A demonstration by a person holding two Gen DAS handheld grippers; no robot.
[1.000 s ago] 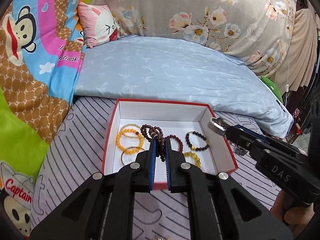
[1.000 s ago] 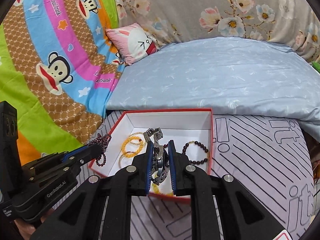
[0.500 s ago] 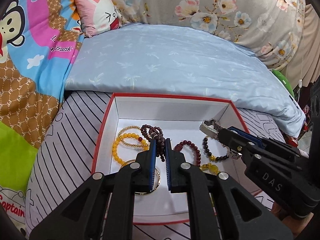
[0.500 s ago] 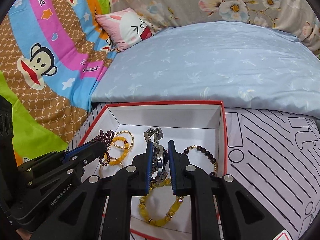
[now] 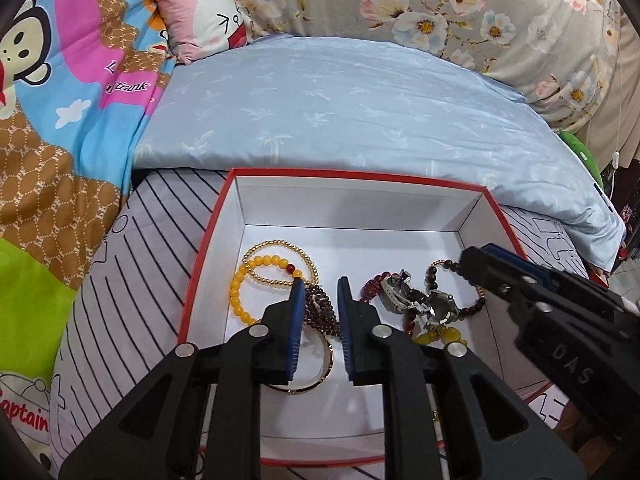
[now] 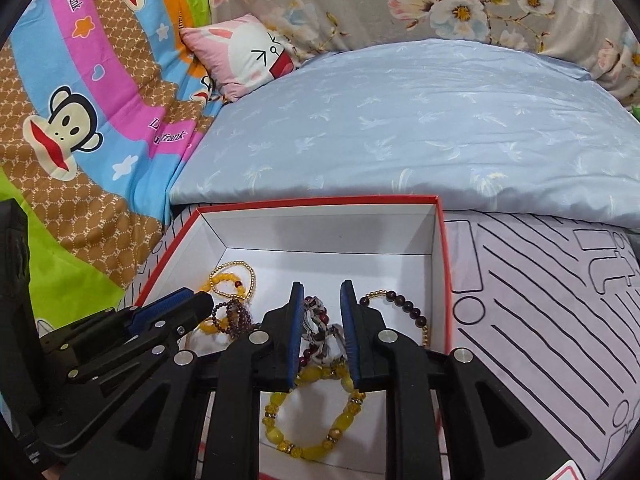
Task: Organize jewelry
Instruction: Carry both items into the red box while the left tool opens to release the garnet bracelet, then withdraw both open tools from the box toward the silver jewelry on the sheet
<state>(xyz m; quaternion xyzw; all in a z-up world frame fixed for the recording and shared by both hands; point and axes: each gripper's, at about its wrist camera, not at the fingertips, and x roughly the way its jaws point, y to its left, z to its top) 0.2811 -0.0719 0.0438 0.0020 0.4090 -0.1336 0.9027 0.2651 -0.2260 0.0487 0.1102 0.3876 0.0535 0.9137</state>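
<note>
A red-rimmed white box (image 5: 494, 206) lies on the striped sheet; it also shows in the right wrist view (image 6: 442, 240). Inside are yellow bead bracelets (image 5: 240, 292), a gold bangle (image 5: 324, 368), a dark red bead strand (image 5: 320, 308), a metal watch (image 5: 416, 300) and a dark bead bracelet (image 6: 404, 308). My left gripper (image 5: 319, 292) is open over the dark red strand, which lies on the box floor. My right gripper (image 6: 322, 294) is open above the watch (image 6: 320, 332), which lies among the beads beside a chunky yellow bracelet (image 6: 316, 412).
A light blue pillow (image 5: 340, 108) lies just behind the box. A pink bunny cushion (image 5: 200, 12) and a colourful monkey blanket (image 5: 60, 100) are at the left. The striped sheet (image 6: 540, 320) extends to the right of the box.
Both grippers moved forward over the box and opened. The left let go of the dark red strand and the right let go of the watch; both now lie in the box.
</note>
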